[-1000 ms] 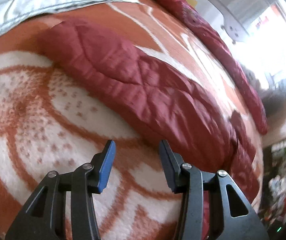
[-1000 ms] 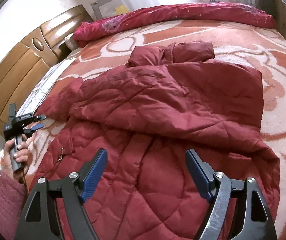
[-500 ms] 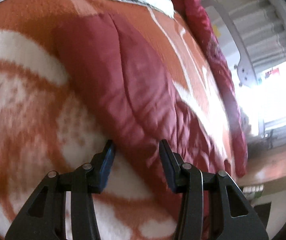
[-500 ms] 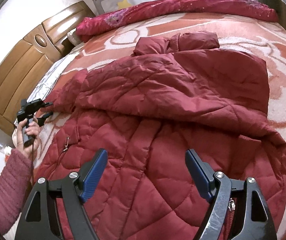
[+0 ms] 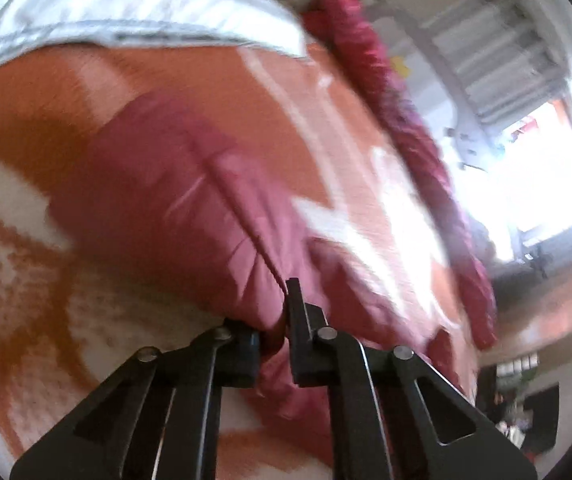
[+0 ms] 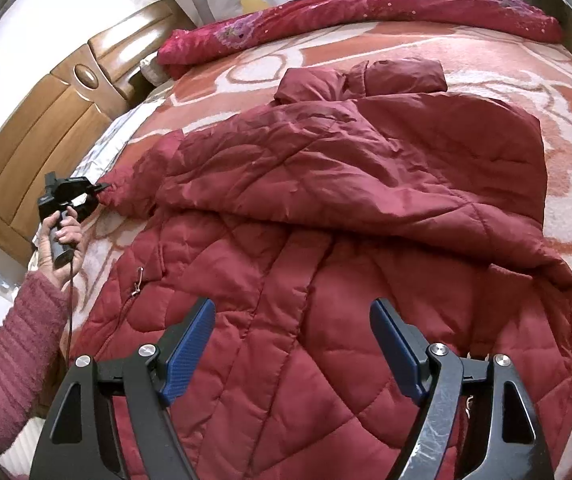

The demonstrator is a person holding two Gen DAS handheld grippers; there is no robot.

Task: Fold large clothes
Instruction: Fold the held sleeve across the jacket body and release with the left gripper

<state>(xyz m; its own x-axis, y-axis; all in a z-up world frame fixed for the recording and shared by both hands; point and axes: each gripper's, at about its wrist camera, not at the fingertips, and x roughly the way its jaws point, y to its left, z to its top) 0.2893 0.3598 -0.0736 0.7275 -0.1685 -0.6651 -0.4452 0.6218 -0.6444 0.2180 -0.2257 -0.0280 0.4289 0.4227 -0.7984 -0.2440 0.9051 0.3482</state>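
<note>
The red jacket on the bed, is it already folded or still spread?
Partly folded: the red jacket has one side laid over its body, the lower part flat on the blanket. The left gripper pinches its sleeve end.

A quilted dark-red coat [image 6: 326, 240] lies spread on the bed, its top half folded over.

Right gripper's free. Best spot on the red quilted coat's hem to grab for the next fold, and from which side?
Probably the near-right hem corner of the coat, approached from the bed's right edge. There the quilted layers end in a free edge on the blanket, so the open right gripper can slide one finger under. The left gripper is already shut on the sleeve end.
</note>
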